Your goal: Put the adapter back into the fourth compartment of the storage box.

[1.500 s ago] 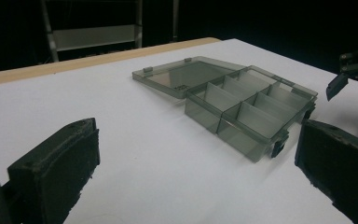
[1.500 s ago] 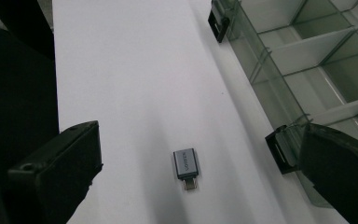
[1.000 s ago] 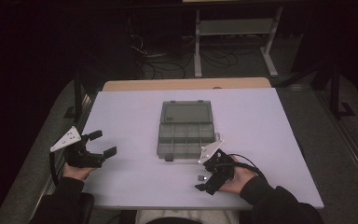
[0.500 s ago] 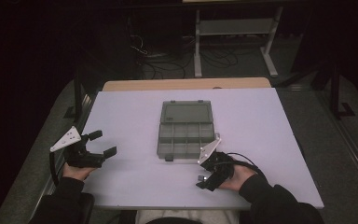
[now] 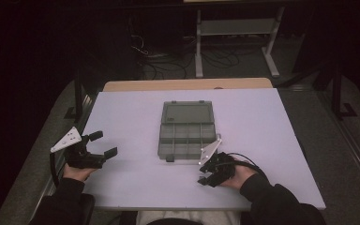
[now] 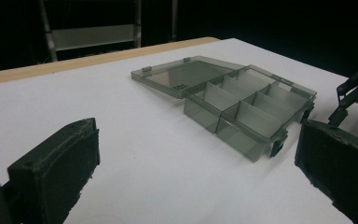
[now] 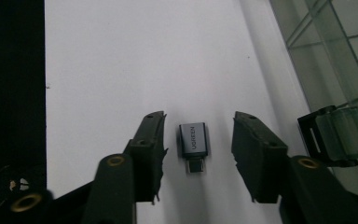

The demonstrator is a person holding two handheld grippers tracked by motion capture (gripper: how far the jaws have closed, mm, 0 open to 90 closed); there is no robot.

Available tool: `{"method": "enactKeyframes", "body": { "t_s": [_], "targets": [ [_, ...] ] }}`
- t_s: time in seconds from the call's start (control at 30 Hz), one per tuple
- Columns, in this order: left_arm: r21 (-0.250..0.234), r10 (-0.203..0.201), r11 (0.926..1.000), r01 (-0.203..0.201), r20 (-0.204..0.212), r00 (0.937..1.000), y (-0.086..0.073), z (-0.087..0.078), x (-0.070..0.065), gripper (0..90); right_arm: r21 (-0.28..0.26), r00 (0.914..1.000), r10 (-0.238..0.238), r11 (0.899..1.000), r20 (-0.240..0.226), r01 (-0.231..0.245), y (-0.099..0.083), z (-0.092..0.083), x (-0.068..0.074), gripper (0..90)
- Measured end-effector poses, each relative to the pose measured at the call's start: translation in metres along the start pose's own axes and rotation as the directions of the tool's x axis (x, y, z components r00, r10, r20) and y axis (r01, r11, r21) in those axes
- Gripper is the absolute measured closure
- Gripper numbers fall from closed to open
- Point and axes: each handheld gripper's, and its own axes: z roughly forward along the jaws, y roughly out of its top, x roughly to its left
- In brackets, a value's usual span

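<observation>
A small grey USB adapter lies flat on the white table between the two jaws of my right gripper. Those jaws have just been closing; a gap still shows on each side of the adapter, so the pads do not press on it. In the high view my right gripper points down at the table near its front edge, just right of the box's front corner. My left gripper rests at the table's left edge, wide open and holding nothing. The left gripper view looks between the open jaws of my left gripper.
A smoky transparent organizer box lies open in the middle of the white table, lid folded back, its several compartments bare. Its black latch sits close to my right jaw. A metal shelf frame stands beyond the table.
The right gripper's jaws have drawn closer together over the table. The left gripper and the box have not moved.
</observation>
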Motion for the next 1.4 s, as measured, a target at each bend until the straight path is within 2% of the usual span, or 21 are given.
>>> {"method": "enactKeyframes", "body": {
  "t_s": [0.07,0.67,1.13,1.4],
  "targets": [
    [-0.002,-0.002,1.0000,0.002,-0.001,1.0000,0.0000,0.0000,0.0000,0.0,0.002,1.0000,-0.001,1.000,-0.002,0.001,-0.0001,0.0000,-0.0003,60.0],
    [-0.002,0.000,1.0000,0.000,-0.003,1.0000,0.0000,-0.0003,0.0003,0.0,0.025,0.9998,-0.018,1.000,-0.009,0.018,0.0010,0.0035,-0.0001,74.3],
    [-0.002,-0.002,1.0000,0.002,-0.002,1.0000,0.0000,-0.0002,0.0002,0.0,0.025,1.0000,-0.003,1.000,-0.006,0.003,0.0028,0.0020,0.0016,75.0],
    [-0.002,-0.002,1.0000,0.002,-0.003,1.0000,0.0000,-0.0002,0.0002,0.0,0.006,1.0000,-0.007,1.000,-0.001,0.007,0.0044,-0.0024,0.0014,75.0]
  ]
}}
